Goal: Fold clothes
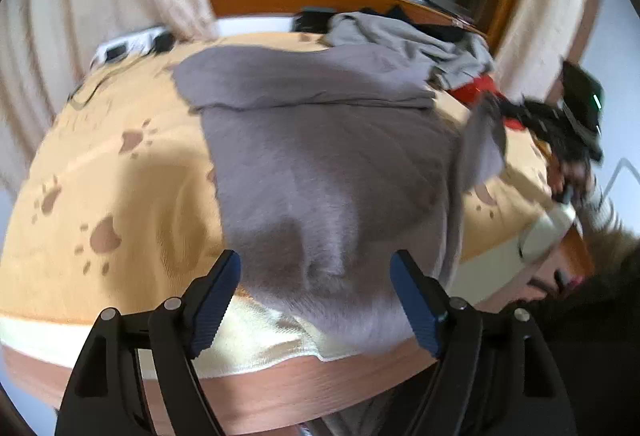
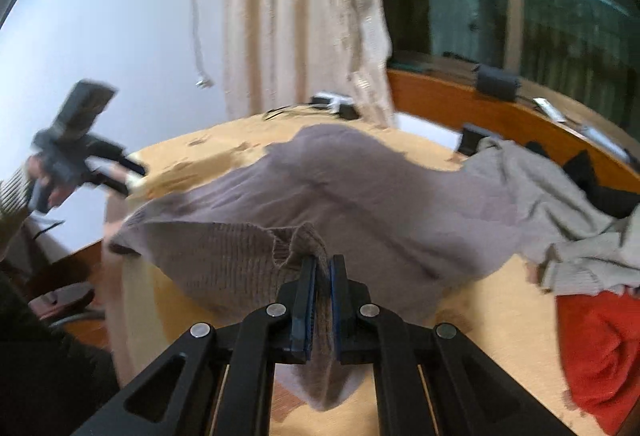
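Note:
A mauve knit sweater [image 1: 320,156] lies spread over a table under a tan paw-print cloth [image 1: 120,176]. My left gripper [image 1: 316,260] hovers open over the sweater's near part, at the table's front edge, with nothing gripped between its blue pads. In the right wrist view my right gripper [image 2: 322,264] is shut on a bunched ribbed edge of the sweater [image 2: 360,204], which is lifted off the cloth. The left wrist view shows the right gripper [image 1: 516,110], blurred, holding up a flap of it at the right. The left gripper [image 2: 134,176] shows at far left, open, in a hand.
A light grey garment [image 1: 420,36] and a red one [image 2: 600,348] are heaped at the table's far right. A power strip [image 1: 132,44] and cables sit at the back left by a cream curtain [image 2: 304,16]. A wooden ledge [image 2: 460,100] runs behind.

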Demonstrator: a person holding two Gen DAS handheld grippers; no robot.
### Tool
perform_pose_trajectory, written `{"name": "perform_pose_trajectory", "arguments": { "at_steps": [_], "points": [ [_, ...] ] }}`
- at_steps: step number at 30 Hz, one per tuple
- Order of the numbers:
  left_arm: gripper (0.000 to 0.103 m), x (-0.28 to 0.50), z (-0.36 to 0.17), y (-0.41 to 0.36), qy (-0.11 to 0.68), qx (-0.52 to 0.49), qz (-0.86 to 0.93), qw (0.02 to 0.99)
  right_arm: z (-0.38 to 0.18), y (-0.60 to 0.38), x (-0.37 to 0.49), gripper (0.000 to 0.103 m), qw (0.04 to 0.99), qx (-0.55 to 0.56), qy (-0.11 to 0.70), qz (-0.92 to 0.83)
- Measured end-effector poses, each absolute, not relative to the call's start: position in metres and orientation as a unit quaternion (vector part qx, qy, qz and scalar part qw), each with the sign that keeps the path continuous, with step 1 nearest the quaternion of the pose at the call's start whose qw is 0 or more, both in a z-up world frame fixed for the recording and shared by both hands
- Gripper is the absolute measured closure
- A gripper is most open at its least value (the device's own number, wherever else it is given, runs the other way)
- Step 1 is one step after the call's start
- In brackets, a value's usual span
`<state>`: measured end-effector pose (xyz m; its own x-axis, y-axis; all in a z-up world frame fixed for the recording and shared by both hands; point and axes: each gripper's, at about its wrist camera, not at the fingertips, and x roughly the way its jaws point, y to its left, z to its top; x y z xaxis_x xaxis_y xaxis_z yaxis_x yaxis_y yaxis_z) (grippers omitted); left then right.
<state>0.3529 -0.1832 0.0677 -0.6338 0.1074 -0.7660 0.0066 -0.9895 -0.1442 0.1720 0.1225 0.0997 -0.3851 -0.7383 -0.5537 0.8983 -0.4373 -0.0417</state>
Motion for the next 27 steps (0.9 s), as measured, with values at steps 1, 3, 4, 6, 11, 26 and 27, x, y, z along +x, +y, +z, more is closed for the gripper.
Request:
{"name": "perform_pose_trajectory", "arguments": {
  "at_steps": [1,3,4,6,11,26,27],
  "points": [
    [0.022,0.354,0.069,-0.178,-0.054,-0.422,0.904,0.041,0.102,0.123,0.167,0.095,0.495,0.235,0.167,-0.82],
    [0.022,0.355,0.072,-0.166,-0.034,-0.412,0.908,0.067,0.103,0.123,0.16,0.095,0.484,0.239,0.165,-0.826],
    [0.022,0.356,0.074,-0.16,-0.027,-0.407,0.91,0.08,0.103,0.122,0.157,0.095,0.48,0.241,0.165,-0.827],
    [0.021,0.358,0.078,-0.147,-0.009,-0.393,0.914,0.102,0.102,0.121,0.154,0.095,0.475,0.247,0.168,-0.828],
    [0.015,0.351,0.068,-0.107,0.076,-0.389,0.912,0.103,0.099,0.118,0.154,0.095,0.47,0.247,0.176,-0.829],
    [0.015,0.335,0.021,-0.096,0.248,-0.447,0.858,0.055,0.092,0.14,0.125,0.095,0.452,0.278,0.108,-0.841],
    [0.015,0.336,0.019,-0.098,0.251,-0.447,0.857,0.057,0.09,0.142,0.121,0.095,0.472,0.293,0.089,-0.827]
  ]
}}
